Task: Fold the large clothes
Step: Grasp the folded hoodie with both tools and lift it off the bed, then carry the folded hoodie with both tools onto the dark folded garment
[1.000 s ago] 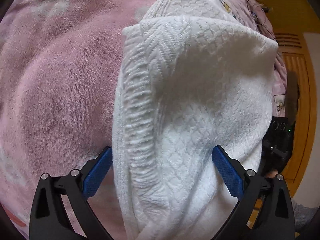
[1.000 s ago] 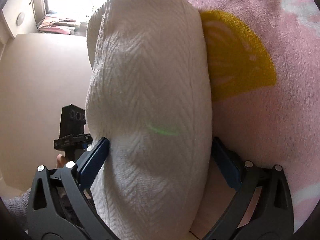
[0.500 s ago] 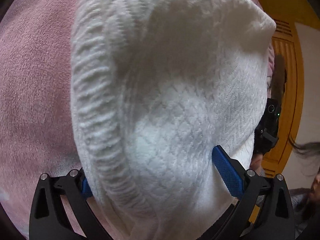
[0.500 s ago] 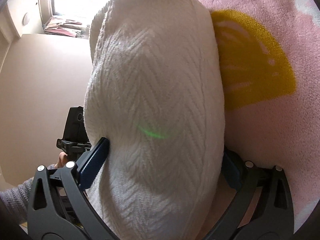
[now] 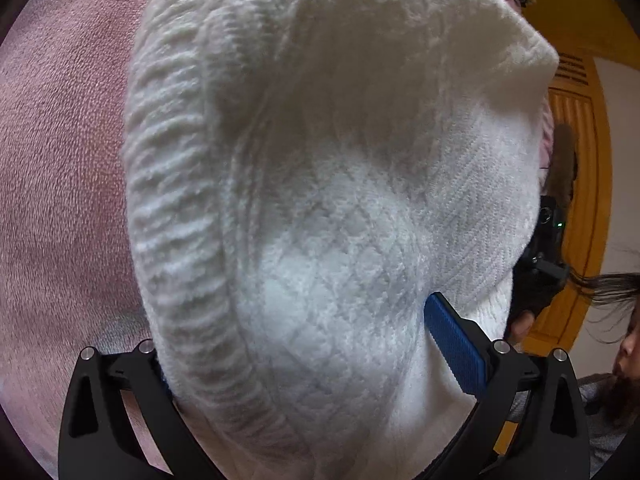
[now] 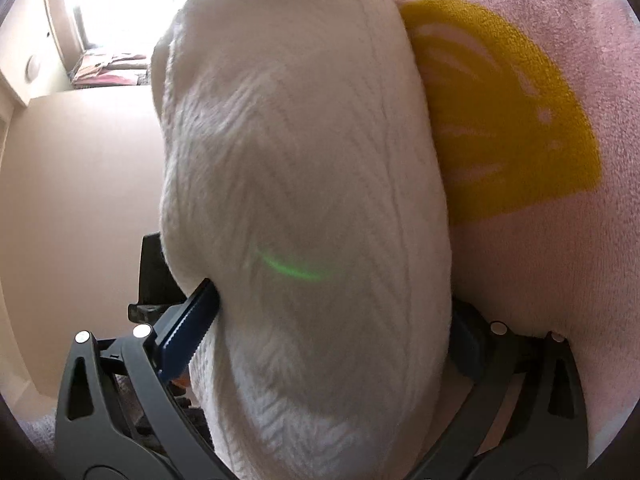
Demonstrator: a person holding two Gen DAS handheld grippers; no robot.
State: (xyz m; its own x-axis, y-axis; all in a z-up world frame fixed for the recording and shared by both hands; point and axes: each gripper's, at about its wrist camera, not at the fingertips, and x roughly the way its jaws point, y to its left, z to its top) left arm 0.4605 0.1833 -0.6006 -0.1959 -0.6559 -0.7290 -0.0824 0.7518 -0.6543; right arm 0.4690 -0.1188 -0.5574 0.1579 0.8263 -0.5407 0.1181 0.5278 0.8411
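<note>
Pink fleece blanket [image 5: 60, 200] fills the area left of the tool in the left wrist view, right of it in the right wrist view [image 6: 560, 280]. Yellow half-round patch [image 6: 500, 120] on blanket, up-right of the tool. Orange wooden door [image 5: 580, 160] far right. Beige wall [image 6: 80, 180] left; bright window [image 6: 108, 4] upper left.

One white knitted sweater [image 5: 340, 200], one pink blanket [image 5: 60, 180], two grippers, left [image 5: 316, 344] and right [image 6: 336, 320]
</note>
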